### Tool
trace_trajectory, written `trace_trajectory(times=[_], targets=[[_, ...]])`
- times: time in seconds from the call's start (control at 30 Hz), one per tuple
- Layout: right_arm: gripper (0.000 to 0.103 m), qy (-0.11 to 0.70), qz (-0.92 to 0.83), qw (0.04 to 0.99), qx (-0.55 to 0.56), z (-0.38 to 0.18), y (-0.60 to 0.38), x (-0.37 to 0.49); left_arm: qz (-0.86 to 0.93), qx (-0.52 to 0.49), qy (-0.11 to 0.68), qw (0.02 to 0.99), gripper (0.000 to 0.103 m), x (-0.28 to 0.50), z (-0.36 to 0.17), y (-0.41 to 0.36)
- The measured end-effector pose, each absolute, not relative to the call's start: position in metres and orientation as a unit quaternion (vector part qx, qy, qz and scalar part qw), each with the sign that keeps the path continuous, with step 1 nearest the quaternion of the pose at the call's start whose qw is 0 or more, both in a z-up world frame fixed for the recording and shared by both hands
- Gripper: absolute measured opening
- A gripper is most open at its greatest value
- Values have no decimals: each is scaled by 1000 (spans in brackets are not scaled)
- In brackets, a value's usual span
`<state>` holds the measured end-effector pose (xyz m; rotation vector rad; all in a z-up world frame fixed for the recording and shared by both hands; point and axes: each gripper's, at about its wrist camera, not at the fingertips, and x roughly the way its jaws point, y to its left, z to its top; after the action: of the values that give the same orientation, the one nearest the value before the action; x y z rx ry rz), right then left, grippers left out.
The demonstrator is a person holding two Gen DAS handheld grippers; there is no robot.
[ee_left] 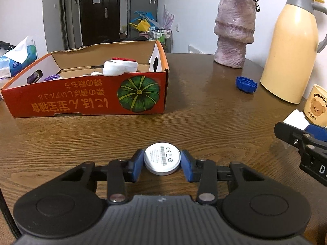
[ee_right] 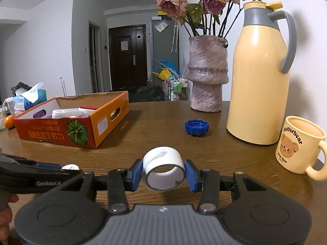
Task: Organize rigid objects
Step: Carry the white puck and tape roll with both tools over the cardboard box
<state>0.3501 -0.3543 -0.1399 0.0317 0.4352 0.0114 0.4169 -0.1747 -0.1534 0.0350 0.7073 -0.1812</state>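
Left tool (ee_left: 162, 163) is clamped on a flat white round disc (ee_left: 162, 157), label side up, held low over the wooden counter (ee_left: 204, 110). Right tool (ee_right: 163, 173) is clamped on a white ring of tape (ee_right: 163, 168), its opening facing the camera, just above the counter. Ahead and to the left sits the orange cardboard box (ee_left: 87, 96) with white items already inside. A blue cap (ee_right: 196, 127) lies on the counter between the box and the yellow thermos (ee_right: 259, 77), near the vase (ee_right: 206, 75) and mug (ee_right: 299, 147).
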Motion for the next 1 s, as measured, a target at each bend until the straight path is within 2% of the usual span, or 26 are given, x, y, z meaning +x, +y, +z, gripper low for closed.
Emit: trace_trajectory(times=[0.5,1.0], targets=[[44,194,7,981,23,-136,-328,340,-91,7,307,947,41,402,-132,-163],[44,174,18,984,42,-133,-296,332,-78,-14,268,960,40,385,-107,-119]])
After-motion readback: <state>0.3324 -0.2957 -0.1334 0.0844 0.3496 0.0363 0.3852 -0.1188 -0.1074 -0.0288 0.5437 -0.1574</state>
